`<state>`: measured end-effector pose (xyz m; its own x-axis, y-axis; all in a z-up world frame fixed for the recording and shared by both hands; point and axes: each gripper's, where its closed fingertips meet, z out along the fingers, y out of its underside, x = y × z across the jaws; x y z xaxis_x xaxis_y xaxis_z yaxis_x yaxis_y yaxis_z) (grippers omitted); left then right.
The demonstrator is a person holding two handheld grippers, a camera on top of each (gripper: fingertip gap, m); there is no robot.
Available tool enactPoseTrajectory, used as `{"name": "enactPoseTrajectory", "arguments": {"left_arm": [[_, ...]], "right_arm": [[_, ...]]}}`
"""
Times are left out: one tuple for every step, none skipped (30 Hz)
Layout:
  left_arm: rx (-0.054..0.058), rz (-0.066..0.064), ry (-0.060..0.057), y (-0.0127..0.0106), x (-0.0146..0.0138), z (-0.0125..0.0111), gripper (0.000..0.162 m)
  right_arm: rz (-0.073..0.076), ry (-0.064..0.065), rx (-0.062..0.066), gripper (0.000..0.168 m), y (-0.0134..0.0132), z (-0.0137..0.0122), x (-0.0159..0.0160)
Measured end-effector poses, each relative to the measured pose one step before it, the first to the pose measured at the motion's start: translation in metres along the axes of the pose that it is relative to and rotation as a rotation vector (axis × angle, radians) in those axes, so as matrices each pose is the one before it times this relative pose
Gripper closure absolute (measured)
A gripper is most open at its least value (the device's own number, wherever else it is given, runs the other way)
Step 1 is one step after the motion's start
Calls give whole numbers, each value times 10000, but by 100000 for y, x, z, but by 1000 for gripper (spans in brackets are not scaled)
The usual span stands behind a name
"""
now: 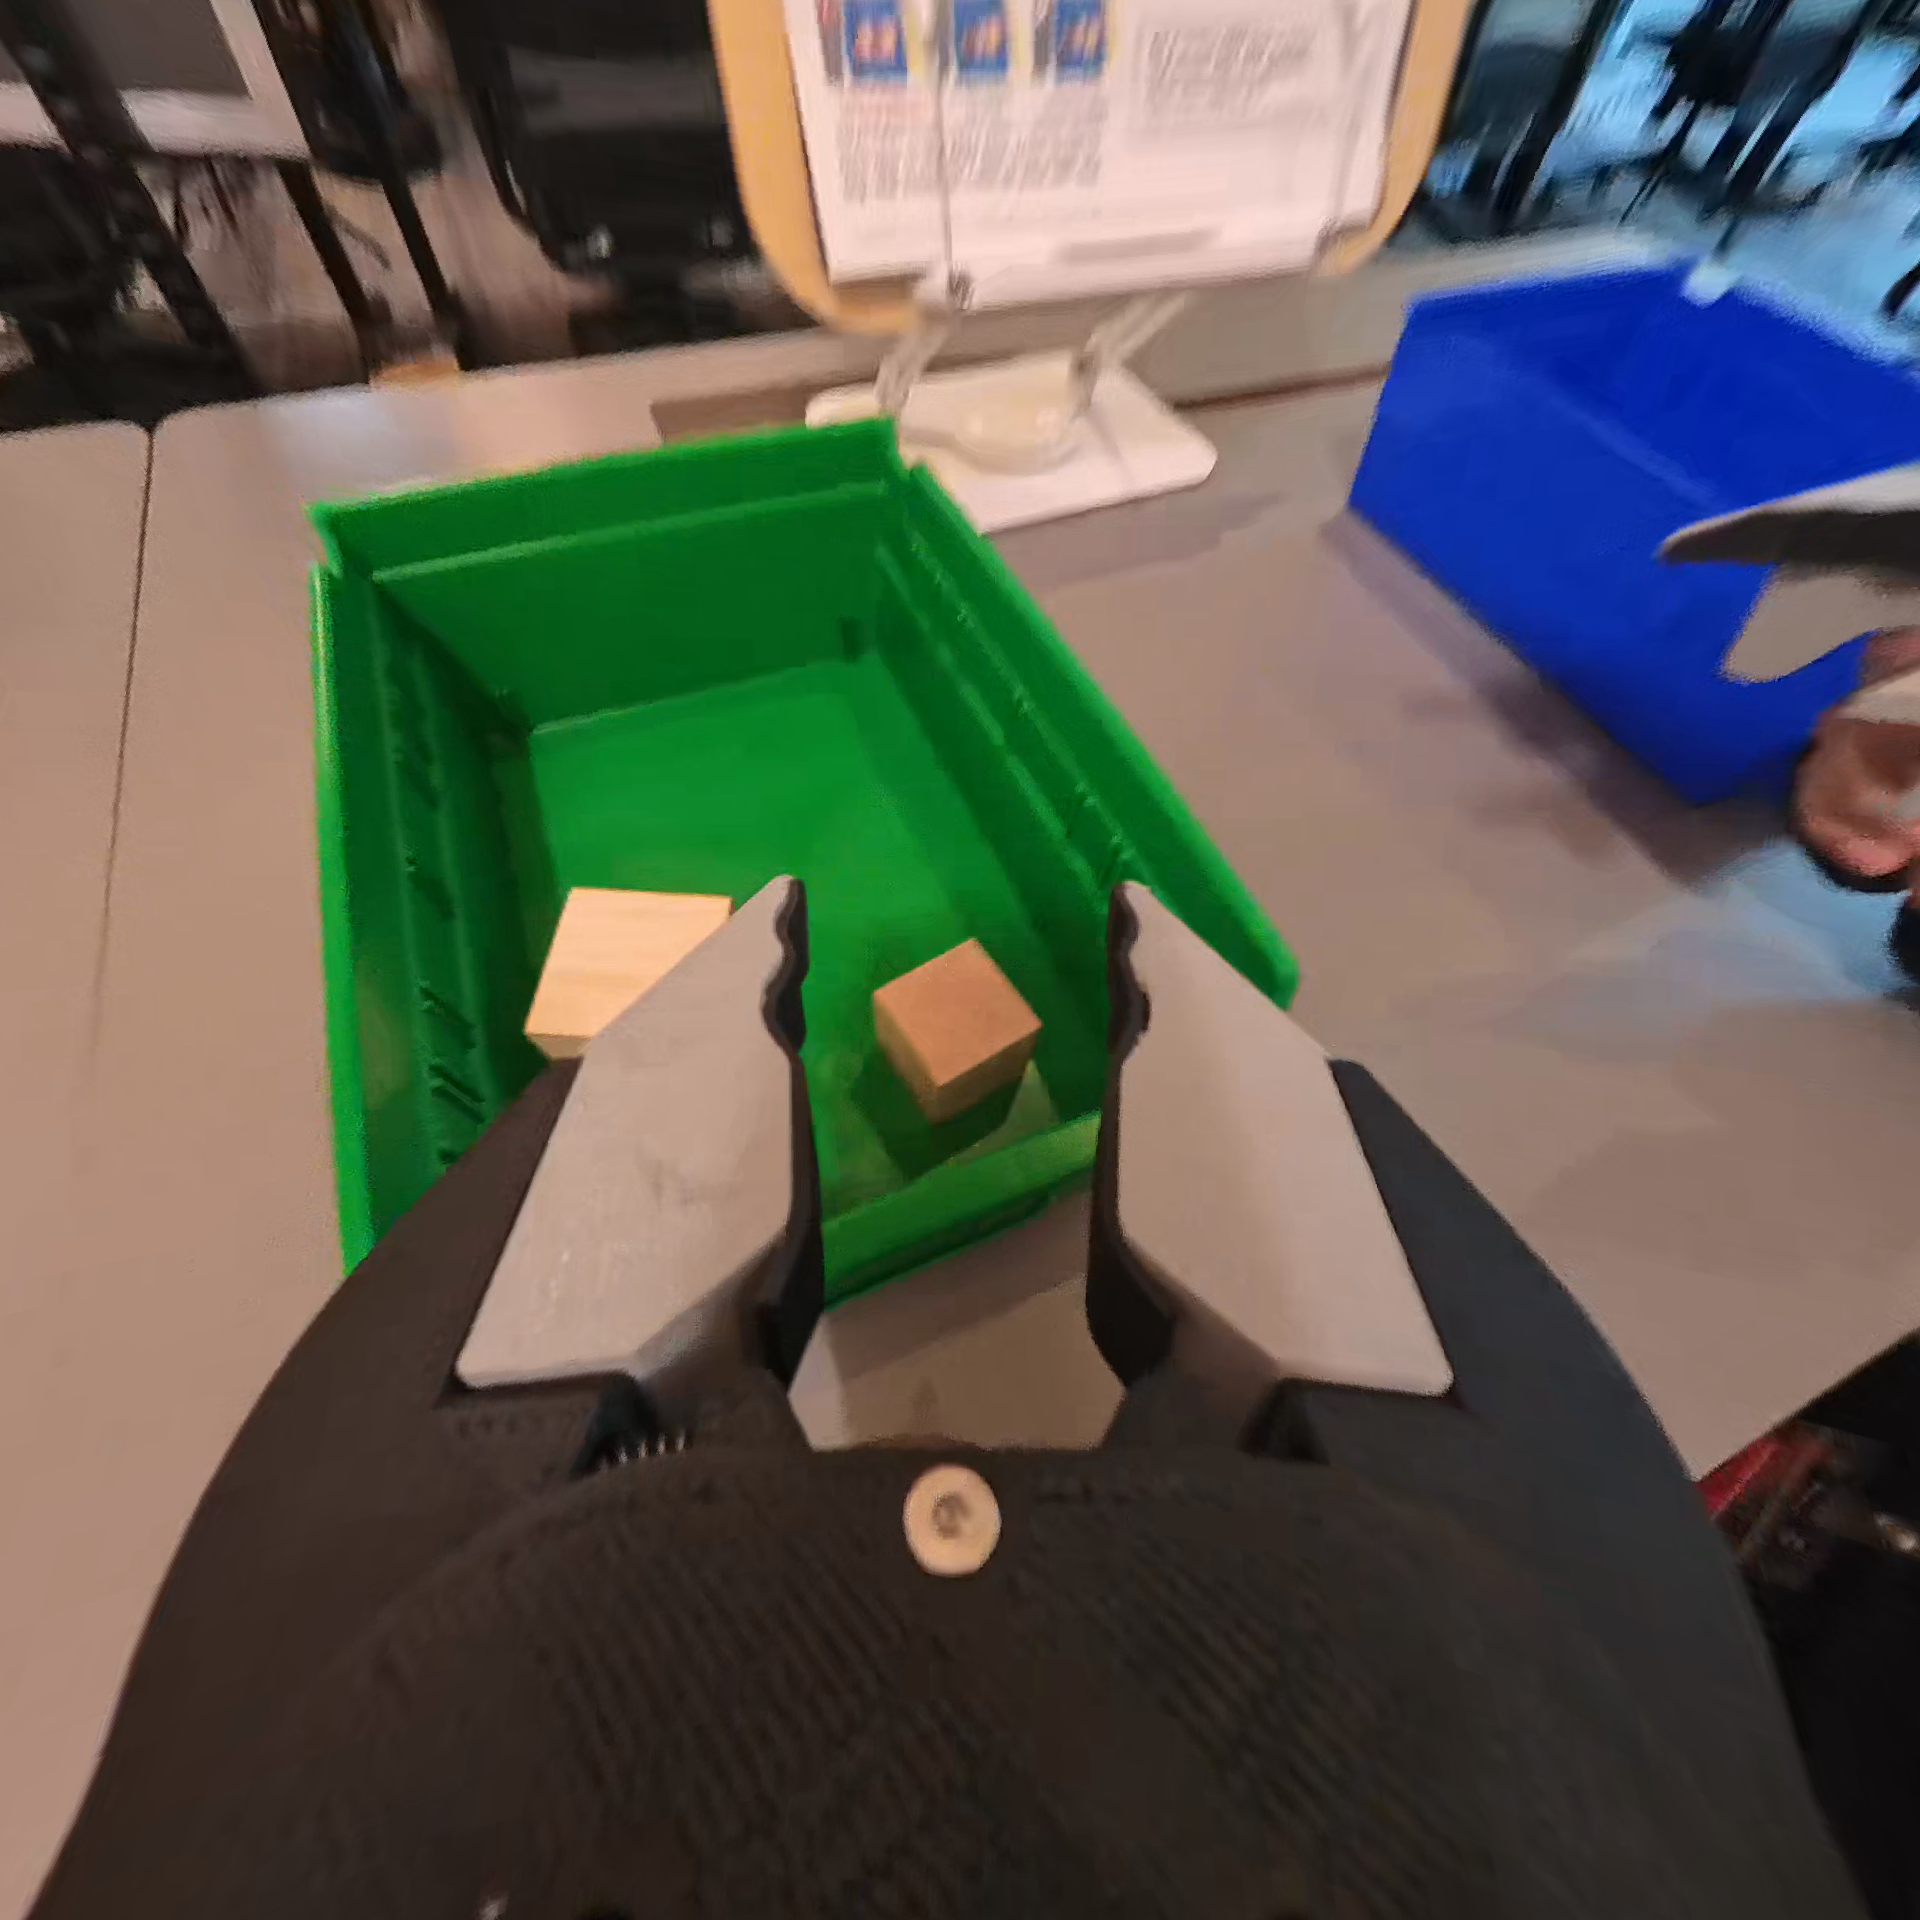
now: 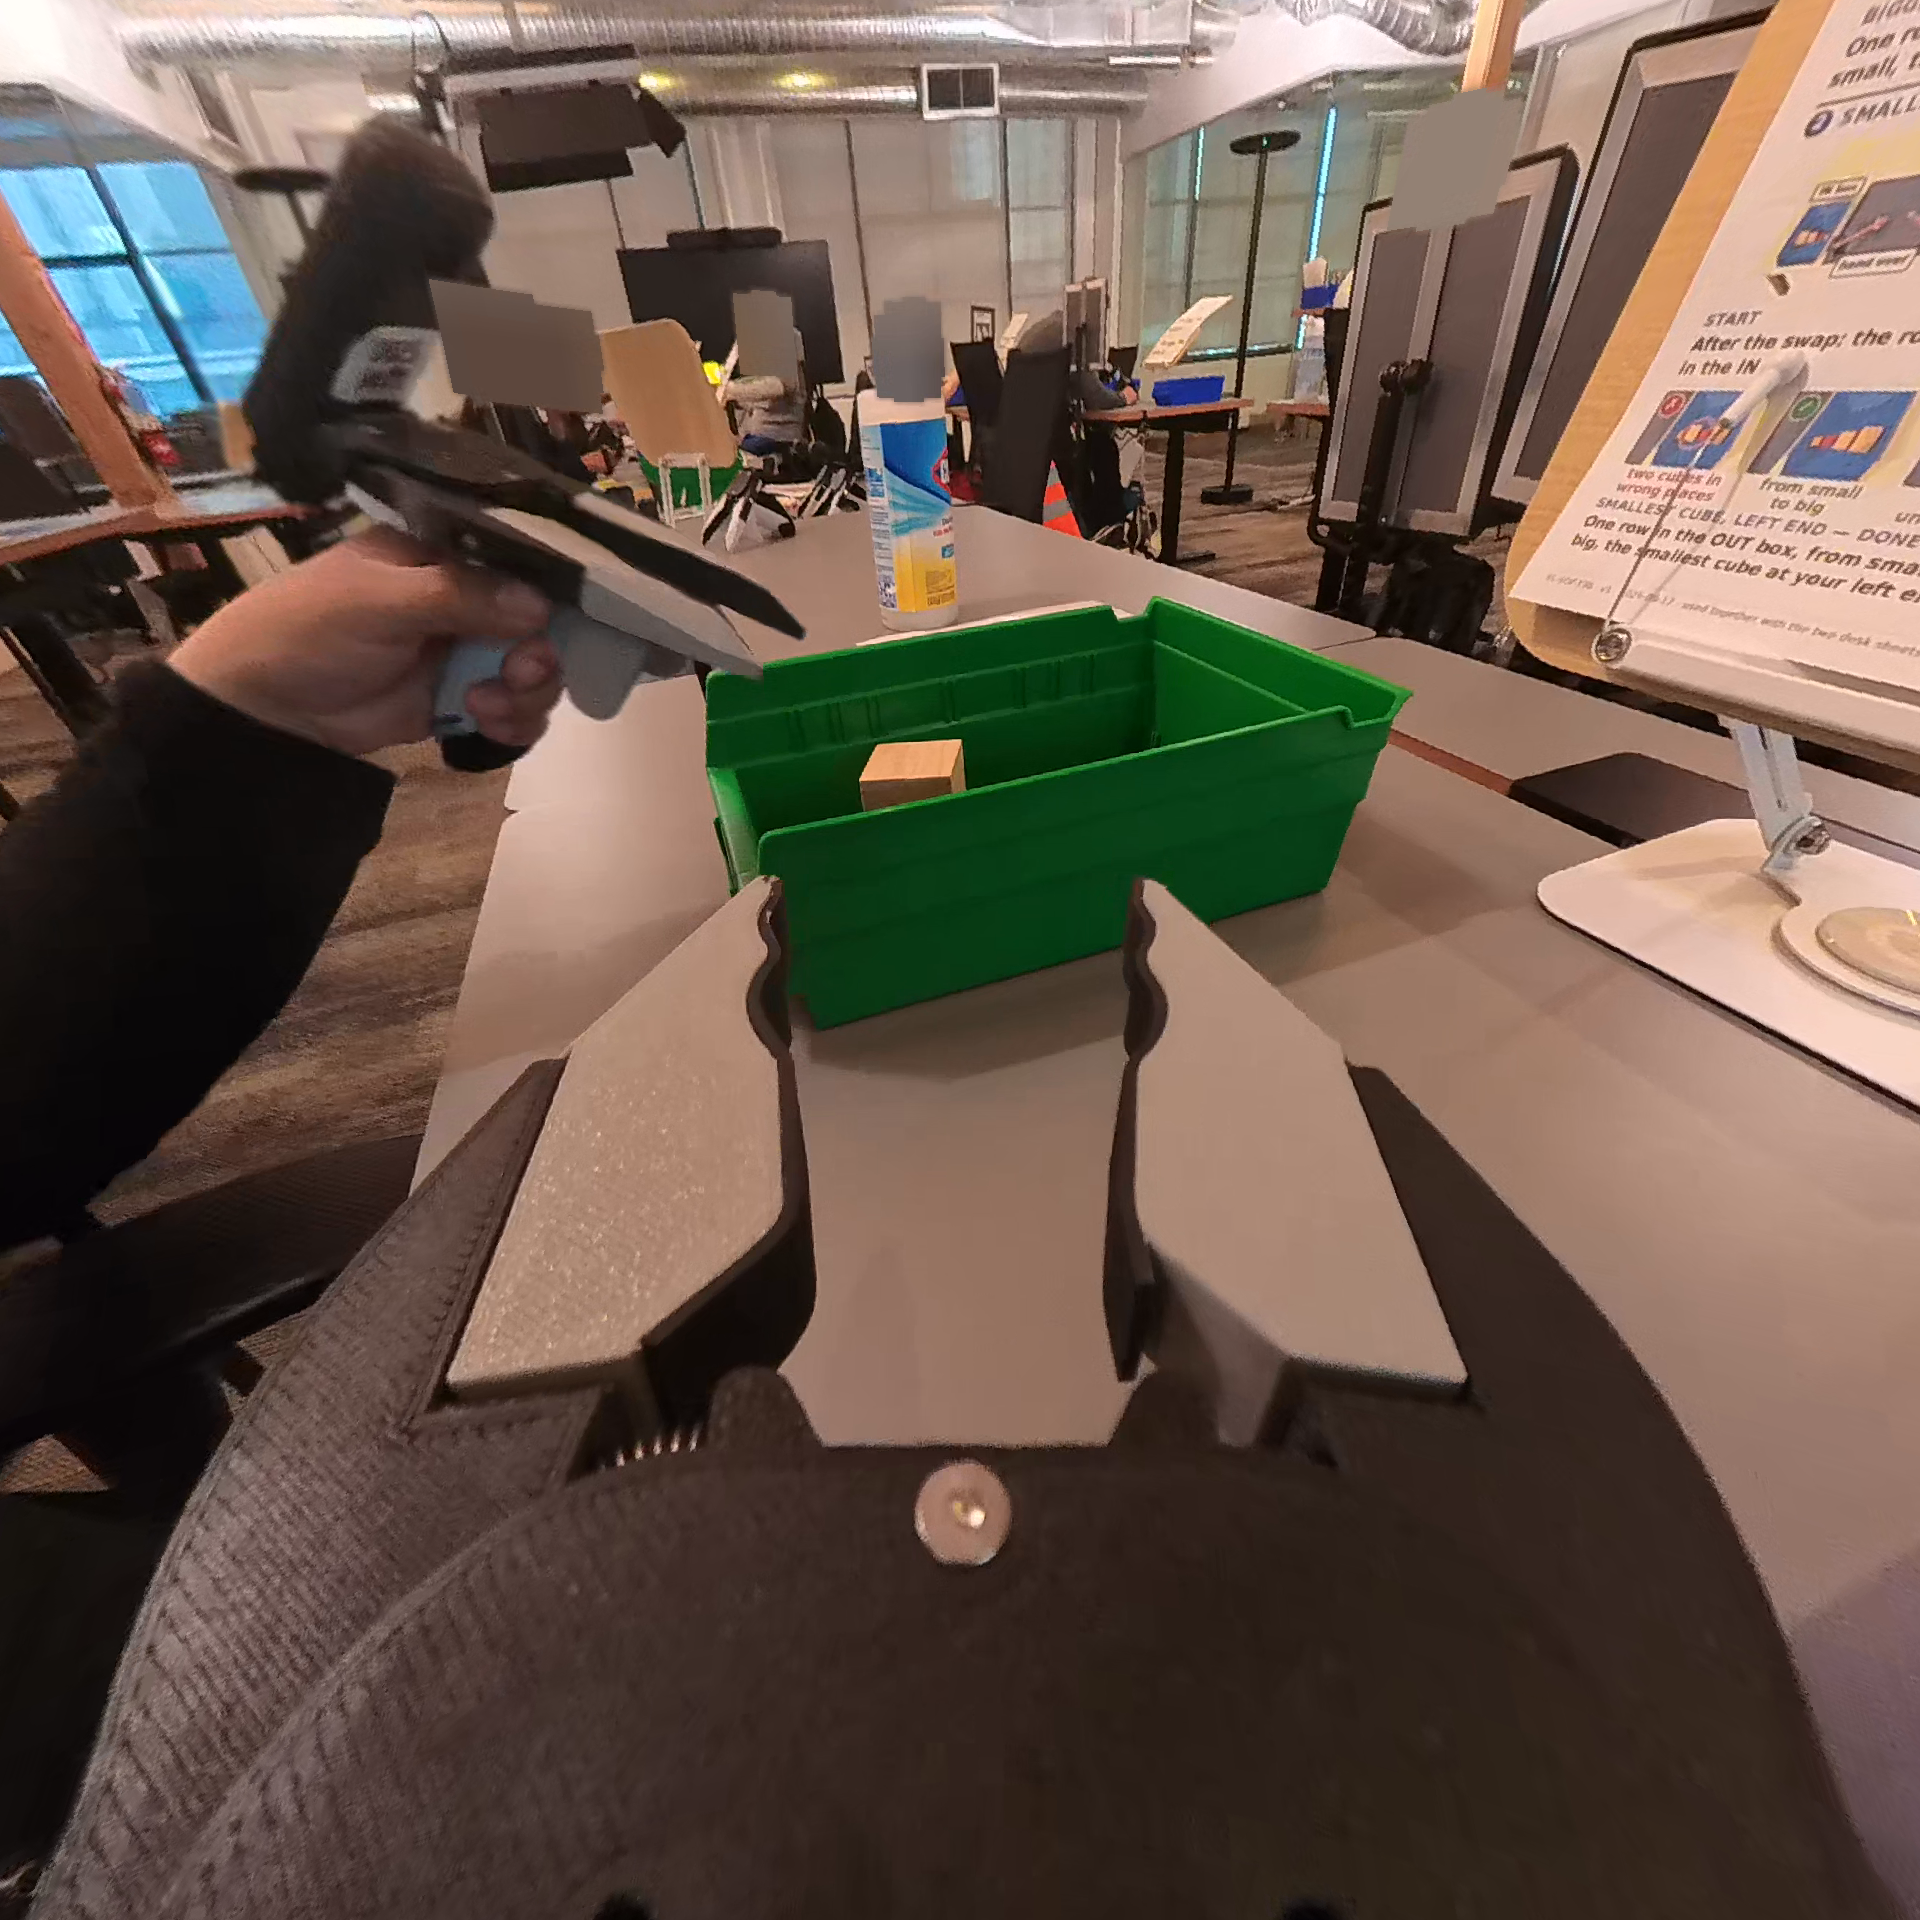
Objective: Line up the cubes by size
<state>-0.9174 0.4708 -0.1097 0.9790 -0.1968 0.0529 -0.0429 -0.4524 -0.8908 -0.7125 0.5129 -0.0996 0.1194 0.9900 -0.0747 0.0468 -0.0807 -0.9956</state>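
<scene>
A green bin stands on the grey table. Two wooden cubes lie in it: a larger pale cube at the left, partly hidden by my finger, and a smaller tan cube at the near right. My left gripper is open and empty, held above the bin's near end. In the right wrist view the green bin shows one cube above its wall. My right gripper is open and empty, over the table just short of the bin. The left gripper hovers over the bin's left end.
A blue bin stands at the right of the green one. An instruction sheet on a white stand is behind the bins. A white bottle stands beyond the green bin. A person's hand and dark sleeve hold the left gripper.
</scene>
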Motion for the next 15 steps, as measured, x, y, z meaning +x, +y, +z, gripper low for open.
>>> {"name": "enactPoseTrajectory", "arguments": {"left_arm": [[-572, 106, 136, 534, -341, 778, 104], [-570, 44, 264, 488, -111, 821, 104], [-523, -53, 207, 416, -142, 772, 104], [-497, -58, 149, 391, -117, 717, 104], [-479, -26, 131, 407, -3, 664, 104], [-434, 14, 99, 386, 108, 613, 103], [-290, 39, 8, 217, 113, 550, 103], [-149, 30, -74, 81, 98, 498, 103], [-83, -20, -141, 56, 93, 475, 102], [-90, -54, -191, 169, 91, 507, 99], [-206, 2, -227, 402, 84, 516, 95], [-249, 35, -327, 492, -94, 499, 92], [-240, 22, -441, 459, -350, 474, 92], [-238, 2, -355, 425, -258, 444, 92], [-198, -34, -67, 335, 152, 404, 92]], "right_arm": [[10, 2, -34, 106, 82, 60, 9], [-7, 3, -32, 106, 61, 57, -8], [-28, 0, -26, 106, 47, 36, -36], [-47, 18, -31, 106, 26, 27, -30], [-65, 34, -11, 106, -10, 8, -11], [-72, 30, 4, 106, -39, -13, -19], [-62, 22, 0, 106, -43, -26, -27], [-47, 18, -1, 106, -33, -16, -43], [-37, 2, 2, 106, -49, -12, -52], [-30, 2, 5, 106, -41, -21, -66], [-31, 0, 12, 106, -53, -14, -57], [-36, 10, 22, 106, -75, -29, -47], [-42, 27, 28, 107, -74, -33, -9], [-29, 29, 12, 108, -33, -29, 15], [-8, 29, -1, 108, -17, -23, 38]]}}
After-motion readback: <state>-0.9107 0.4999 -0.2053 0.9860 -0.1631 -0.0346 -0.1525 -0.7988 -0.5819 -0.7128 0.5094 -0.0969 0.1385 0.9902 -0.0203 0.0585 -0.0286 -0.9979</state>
